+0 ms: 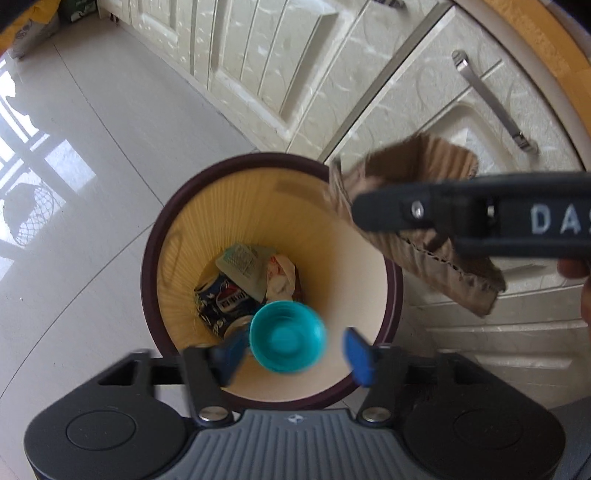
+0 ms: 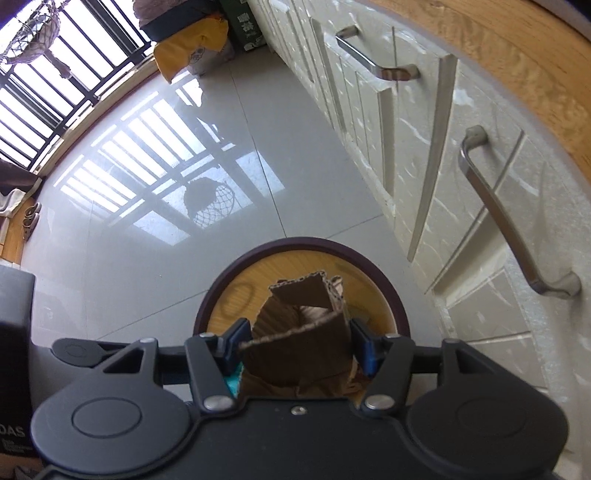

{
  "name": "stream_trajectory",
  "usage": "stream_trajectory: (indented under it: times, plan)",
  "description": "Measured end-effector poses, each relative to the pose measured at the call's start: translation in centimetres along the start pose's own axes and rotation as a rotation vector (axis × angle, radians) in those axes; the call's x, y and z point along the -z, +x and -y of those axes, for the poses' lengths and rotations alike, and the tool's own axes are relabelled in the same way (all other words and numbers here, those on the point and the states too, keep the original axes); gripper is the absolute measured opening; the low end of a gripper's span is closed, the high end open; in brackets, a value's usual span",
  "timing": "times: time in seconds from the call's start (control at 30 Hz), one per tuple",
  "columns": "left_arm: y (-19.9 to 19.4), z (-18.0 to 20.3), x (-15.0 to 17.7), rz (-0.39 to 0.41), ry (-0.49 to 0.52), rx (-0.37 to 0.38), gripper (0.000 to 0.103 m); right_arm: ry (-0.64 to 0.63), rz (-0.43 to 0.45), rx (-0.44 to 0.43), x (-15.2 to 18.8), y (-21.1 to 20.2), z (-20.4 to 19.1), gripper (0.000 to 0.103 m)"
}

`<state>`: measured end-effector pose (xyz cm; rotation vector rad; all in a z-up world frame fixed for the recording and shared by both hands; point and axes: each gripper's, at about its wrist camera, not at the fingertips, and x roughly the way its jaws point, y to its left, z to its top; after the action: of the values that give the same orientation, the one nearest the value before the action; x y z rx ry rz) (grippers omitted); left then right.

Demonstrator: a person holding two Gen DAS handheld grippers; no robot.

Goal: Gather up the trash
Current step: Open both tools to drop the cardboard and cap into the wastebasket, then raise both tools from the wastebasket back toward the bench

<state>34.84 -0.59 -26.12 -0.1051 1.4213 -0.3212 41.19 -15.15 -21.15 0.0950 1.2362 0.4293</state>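
A round waste bin (image 1: 155, 236) with a dark rim and yellow inside stands on the floor by the cabinets; it also shows in the right wrist view (image 2: 400, 306). Inside lie a crushed Pepsi can (image 1: 221, 301) and crumpled wrappers (image 1: 245, 264). My left gripper (image 1: 291, 349) is open above the bin. A teal bottle cap (image 1: 288, 336) sits between its fingers, touching the left pad, apart from the right one. My right gripper (image 2: 301, 341) is shut on a torn piece of brown cardboard (image 2: 303, 336) over the bin; that cardboard also shows in the left wrist view (image 1: 406, 162).
Cream cabinet doors (image 1: 280, 66) with metal handles (image 2: 495, 210) stand close behind the bin. Glossy tiled floor (image 1: 92, 155) spreads to the left. A yellow bag (image 2: 192, 48) and a green box (image 2: 245, 26) sit far off by a barred window (image 2: 44, 99).
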Motion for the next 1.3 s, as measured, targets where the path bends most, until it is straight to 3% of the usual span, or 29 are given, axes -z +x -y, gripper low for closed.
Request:
stream_trajectory:
  times: [0.07,0.23,0.37,0.67,0.87,1.13,1.3]
  plan:
    - [0.0,-0.2,0.0,-0.005,-0.01,0.003,0.094,-0.014,0.015,-0.012,-0.2,0.0,-0.4,0.067]
    - [0.3,-0.5,-0.3,-0.018,-0.02,-0.013,0.099,-0.056,0.018,-0.008,-0.1,0.5,-0.7,0.079]
    - [0.1,-0.8,-0.4,-0.018,-0.025,-0.017,0.103,-0.057,0.01,0.009,0.3,1.4,-0.2,0.082]
    - [-0.4,-1.4,-0.4,-0.002,-0.04,-0.038,0.103,-0.064,-0.012,0.047,1.7,1.1,1.4,0.084]
    - [-0.4,-1.7,-0.3,0.02,-0.058,-0.048,0.103,-0.063,-0.011,0.066,2.8,0.3,2.1,0.089]
    - [-1.2,-2.5,-0.1,0.049,-0.09,-0.065,0.103,-0.052,0.022,0.083,3.9,-1.1,2.0,0.103]
    - [-2.1,-2.9,0.3,0.074,-0.099,-0.076,0.103,-0.038,0.036,0.127,4.7,-1.7,2.2,0.103]
